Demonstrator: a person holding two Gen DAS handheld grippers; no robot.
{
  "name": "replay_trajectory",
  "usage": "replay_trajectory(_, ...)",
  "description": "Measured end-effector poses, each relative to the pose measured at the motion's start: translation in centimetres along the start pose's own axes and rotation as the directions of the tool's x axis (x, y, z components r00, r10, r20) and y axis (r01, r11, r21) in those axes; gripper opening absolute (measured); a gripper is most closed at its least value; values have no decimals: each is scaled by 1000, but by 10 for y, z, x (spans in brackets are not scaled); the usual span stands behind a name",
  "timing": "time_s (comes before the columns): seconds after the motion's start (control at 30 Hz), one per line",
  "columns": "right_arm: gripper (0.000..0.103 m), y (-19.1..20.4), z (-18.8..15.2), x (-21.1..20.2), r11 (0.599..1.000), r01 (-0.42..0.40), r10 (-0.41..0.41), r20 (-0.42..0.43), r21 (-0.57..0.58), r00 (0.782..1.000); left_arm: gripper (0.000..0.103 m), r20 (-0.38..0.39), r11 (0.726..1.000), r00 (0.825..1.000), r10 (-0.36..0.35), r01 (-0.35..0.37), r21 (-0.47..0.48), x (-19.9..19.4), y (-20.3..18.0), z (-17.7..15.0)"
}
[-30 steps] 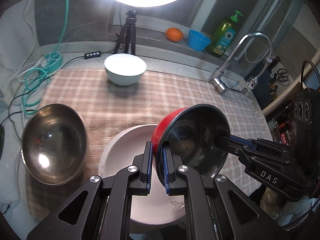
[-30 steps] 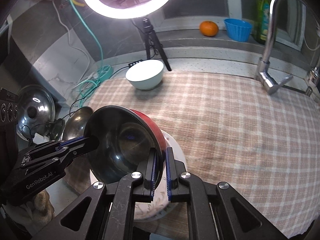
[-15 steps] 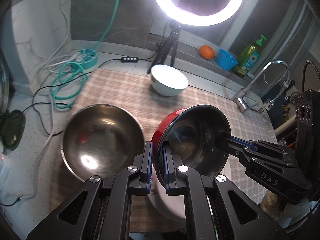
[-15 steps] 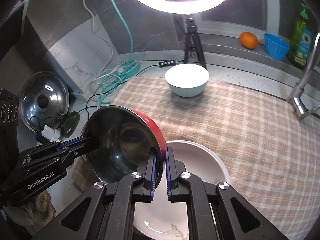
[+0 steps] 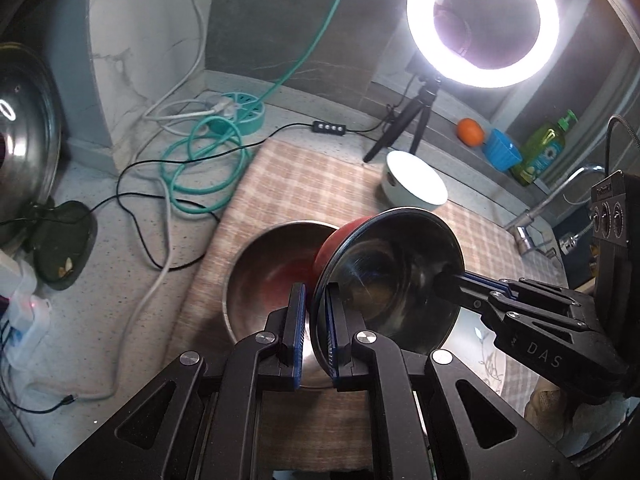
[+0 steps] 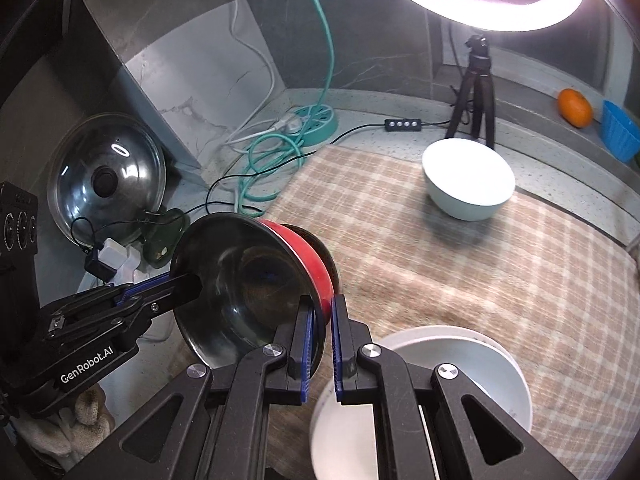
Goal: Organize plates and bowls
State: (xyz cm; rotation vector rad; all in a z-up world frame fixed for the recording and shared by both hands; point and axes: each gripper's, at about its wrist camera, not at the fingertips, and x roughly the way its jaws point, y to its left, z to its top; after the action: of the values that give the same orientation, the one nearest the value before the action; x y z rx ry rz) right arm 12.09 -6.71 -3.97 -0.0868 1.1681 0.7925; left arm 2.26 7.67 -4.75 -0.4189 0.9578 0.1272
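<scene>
A: The red bowl (image 5: 384, 276), red outside and bare metal inside, is hanging tilted just above the steel bowl (image 5: 260, 276), partly over its hollow. The left gripper (image 5: 314, 336) is pinching the rim on one side, and the right gripper (image 6: 322, 344) is pinching the opposite side, both clamped tight on that thin edge.

B: What is worrying here?

A: The rim is smooth, polished and curved, so it is offering the narrow pads little to bite on. If the two hands are drifting apart or twisting unevenly, the red bowl is likely slipping from one side and swinging down.

B: Onto the steel bowl?

A: Probably, with a clang; both are hard, rounded shells that are apt to skid rather than nest if dropped crooked. The white plate (image 6: 480, 364), glazed and shallow, is lying just beside the steel bowl on the checked cloth (image 6: 460, 264), close enough to be struck. The pale ceramic bowl (image 6: 468, 184) is sitting well beyond the steel bowl, out of danger.
</scene>
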Motion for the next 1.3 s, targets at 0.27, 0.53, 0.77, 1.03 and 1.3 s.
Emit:
replay_trajectory(0.27, 8, 12, 13, 35, 1000, -15, 14, -73, -15, 997, 8, -60, 999, 998, 25, -26, -20, 18, 24, 7)
replay_trajectory(0.53, 8, 13, 13, 59, 1000, 5, -9, -127, -26, 992, 8, -103, 999, 994, 43, -43, 5, 33, 29, 5)
replay_trajectory(0.77, 8, 7, 8, 69, 1000, 11, -14, -162, -22, 987, 8, -138, 998, 989, 57, -55, 24, 41, 27, 4)
replay_trajectory(1.03, 8, 8, 4, 79, 1000, 7, -13, -202, -30, 979, 8, -167, 995, 982, 92, -87, 38, 50, 27, 5)
replay_trajectory(1.3, 22, 10, 6, 76, 999, 1, -7, -179, -33, 984, 17, -144, 994, 984, 104, -99, 47, 48, 23, 9)
